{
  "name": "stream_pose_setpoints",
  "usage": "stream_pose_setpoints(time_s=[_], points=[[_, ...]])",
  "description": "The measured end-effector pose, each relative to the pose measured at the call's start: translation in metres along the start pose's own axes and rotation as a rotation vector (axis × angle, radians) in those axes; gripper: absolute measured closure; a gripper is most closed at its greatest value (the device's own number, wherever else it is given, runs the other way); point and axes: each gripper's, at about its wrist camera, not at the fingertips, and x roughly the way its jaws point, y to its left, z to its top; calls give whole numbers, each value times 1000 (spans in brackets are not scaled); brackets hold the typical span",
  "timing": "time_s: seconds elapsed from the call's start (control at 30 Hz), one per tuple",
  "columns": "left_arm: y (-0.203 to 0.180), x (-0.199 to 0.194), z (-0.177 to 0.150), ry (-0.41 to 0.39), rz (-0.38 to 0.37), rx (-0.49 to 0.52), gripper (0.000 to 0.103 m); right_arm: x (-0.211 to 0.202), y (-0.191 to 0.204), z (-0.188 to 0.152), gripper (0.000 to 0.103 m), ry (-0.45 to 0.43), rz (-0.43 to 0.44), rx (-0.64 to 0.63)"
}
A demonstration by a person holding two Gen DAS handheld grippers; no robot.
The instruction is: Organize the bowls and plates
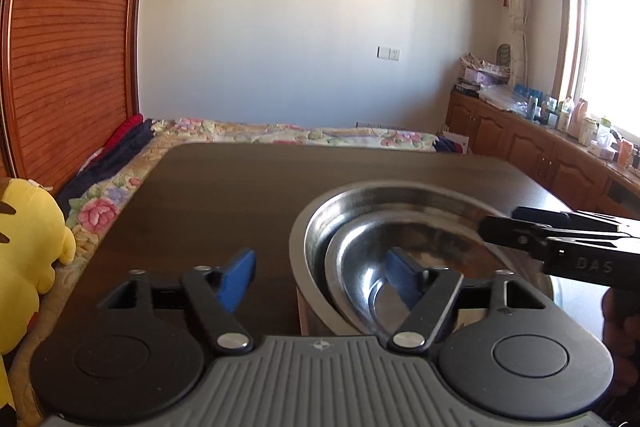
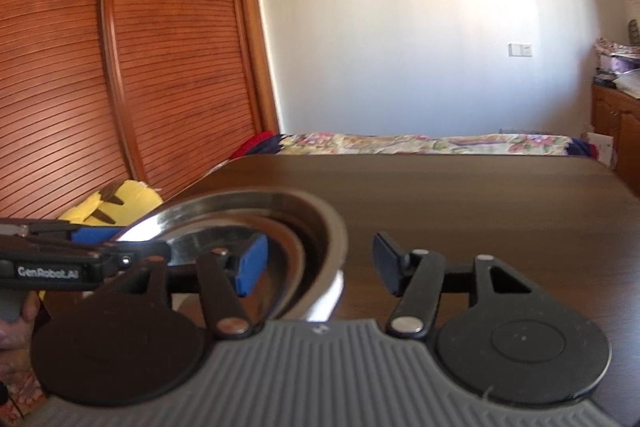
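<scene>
Two steel bowls, nested: a larger outer bowl (image 1: 297, 259) and a smaller inner bowl (image 1: 356, 259) lying tilted inside it, its rim below the outer rim. Hard to tell from the reflections whether a third is tucked in. Stack resting on the dark wooden tabletop (image 1: 220, 195), toward its near side, well apart from the far edge and off the left edge.

Two grippers, one at each side of the stack. Left gripper (image 1: 320, 267) pointing slightly downward across the tabletop, tongs spread wide: left blue pad (image 1: 240, 269) outside the bowls over bare wood, right pad (image 1: 400, 271) inside the inner bowl, the near-left rims between them with neither pad pressing. Right gripper (image 2: 318, 263) likewise dipped a little, tongs apart: left blue pad (image 2: 252, 263) within the bowls, right pad (image 2: 386, 263) outside over the tabletop, the right-hand wall between them, not clamped. Each gripper visible from the side in the other's view, reaching over the rim. Part of a hand (image 2: 16, 319) wrapped around the left gripper's handle, at the lower left of the right wrist view.

One yellow plush toy (image 1: 28, 247) beyond the tabletop's left edge, on the one bed with a floral cover (image 1: 280, 131) behind the far edge. One slatted wooden wardrobe (image 1: 68, 47) on the left.
</scene>
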Motion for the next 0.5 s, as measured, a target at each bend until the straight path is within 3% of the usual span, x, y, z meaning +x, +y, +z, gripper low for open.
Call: stream_pose_setpoints(time_s=[0.23,0.5], points=[[-11,-17,14,-44,7,27,13,-27,-11,10,38,-33,-52,2],[-30,-39,27,-86,15,56,1,-60,-23,21,12,-91,-115,9]])
